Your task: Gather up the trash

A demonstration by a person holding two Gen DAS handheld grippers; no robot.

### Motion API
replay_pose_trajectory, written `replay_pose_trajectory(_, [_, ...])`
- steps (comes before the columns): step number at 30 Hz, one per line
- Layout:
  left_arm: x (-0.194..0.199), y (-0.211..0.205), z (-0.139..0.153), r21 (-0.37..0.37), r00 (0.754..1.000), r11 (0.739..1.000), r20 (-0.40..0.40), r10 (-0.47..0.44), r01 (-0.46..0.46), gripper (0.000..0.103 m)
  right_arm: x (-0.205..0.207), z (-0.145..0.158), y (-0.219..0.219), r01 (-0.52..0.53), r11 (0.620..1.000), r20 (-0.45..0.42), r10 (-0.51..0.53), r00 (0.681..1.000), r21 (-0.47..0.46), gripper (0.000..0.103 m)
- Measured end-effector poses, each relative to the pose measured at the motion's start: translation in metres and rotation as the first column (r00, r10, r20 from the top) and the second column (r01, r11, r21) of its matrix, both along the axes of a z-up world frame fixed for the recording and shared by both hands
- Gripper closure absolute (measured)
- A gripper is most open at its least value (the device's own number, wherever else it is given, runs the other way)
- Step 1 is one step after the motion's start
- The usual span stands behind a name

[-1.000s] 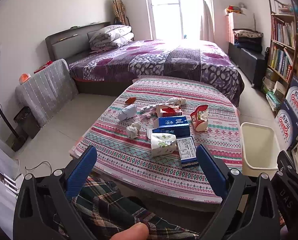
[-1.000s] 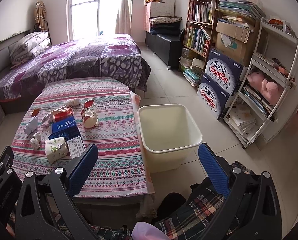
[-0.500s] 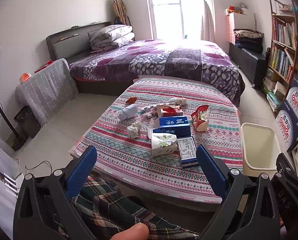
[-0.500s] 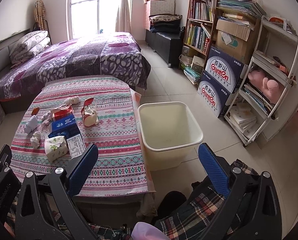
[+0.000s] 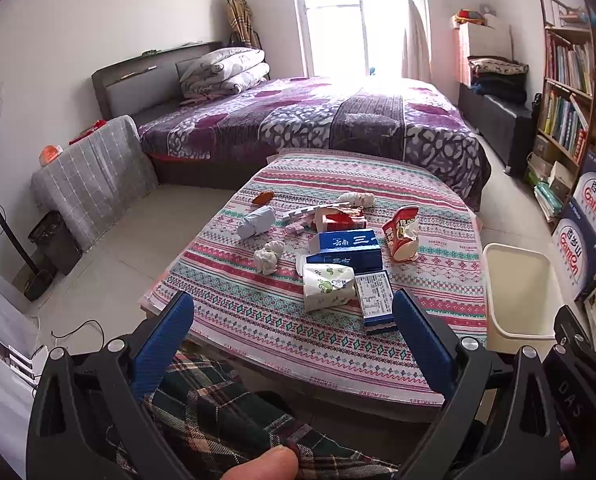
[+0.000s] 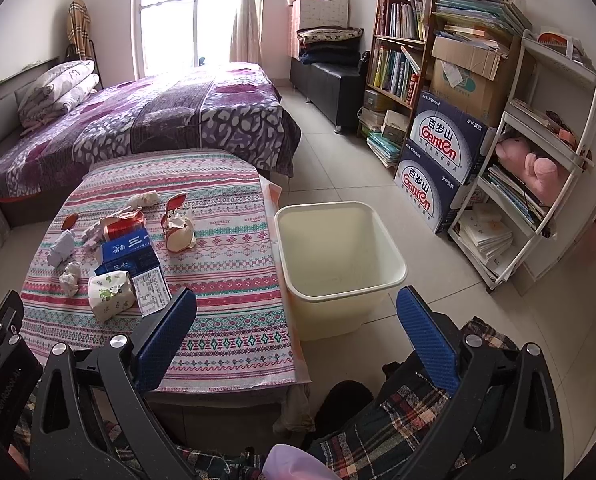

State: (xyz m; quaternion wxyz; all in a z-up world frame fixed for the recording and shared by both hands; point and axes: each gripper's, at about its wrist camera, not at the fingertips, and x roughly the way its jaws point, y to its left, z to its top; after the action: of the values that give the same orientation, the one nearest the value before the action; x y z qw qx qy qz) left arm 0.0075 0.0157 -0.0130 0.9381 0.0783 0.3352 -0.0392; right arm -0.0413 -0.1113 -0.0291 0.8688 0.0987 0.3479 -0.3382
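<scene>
Trash lies on a low table with a striped cloth (image 5: 282,316) (image 6: 234,280): blue cartons (image 5: 348,246) (image 6: 128,250), a green-and-white tissue pack (image 5: 328,286) (image 6: 110,290), a red snack bag (image 5: 402,232) (image 6: 178,226), a crumpled tissue (image 5: 269,256) (image 6: 70,278) and a red box (image 5: 340,220). A cream bin (image 6: 338,256) (image 5: 518,292) stands on the floor right of the table. My left gripper (image 5: 292,338) is open and empty, short of the table's near edge. My right gripper (image 6: 296,334) is open and empty, above the near table corner and the bin.
A purple bed (image 5: 330,120) lies behind the table. Bookshelves (image 6: 402,44), stacked boxes (image 6: 438,160) and a white rack (image 6: 546,168) line the right wall. A grey covered stand (image 5: 90,176) is at left. Plaid-clad legs (image 5: 218,408) are below the grippers.
The right wrist view has shifted slightly, the bin and table sitting a little higher and closer. The left gripper has barely moved. Both stay open.
</scene>
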Motion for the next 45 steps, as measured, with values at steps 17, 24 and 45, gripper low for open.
replay_pose_trajectory(17, [-0.001, 0.0, 0.0, 0.0, 1.0, 1.0, -0.004, 0.002, -0.002, 0.007, 0.0, -0.002, 0.0, 0.0, 1.0, -0.006, 0.0, 1.0, 0.002, 0.007])
replay_pose_trajectory(24, [-0.001, 0.0, -0.001, 0.001, 1.0, 1.0, -0.007, 0.001, -0.001, 0.007, -0.002, -0.006, -0.001, 0.0, 1.0, -0.008, 0.0, 1.0, 0.003, 0.007])
replay_pose_trajectory(45, [0.072, 0.005, 0.037, -0.092, 0.999, 0.995, 0.02, -0.024, 0.026, 0.007, 0.035, 0.023, -0.048, -0.038, 0.98, 0.066, 0.025, 0.998, 0.197, 0.007])
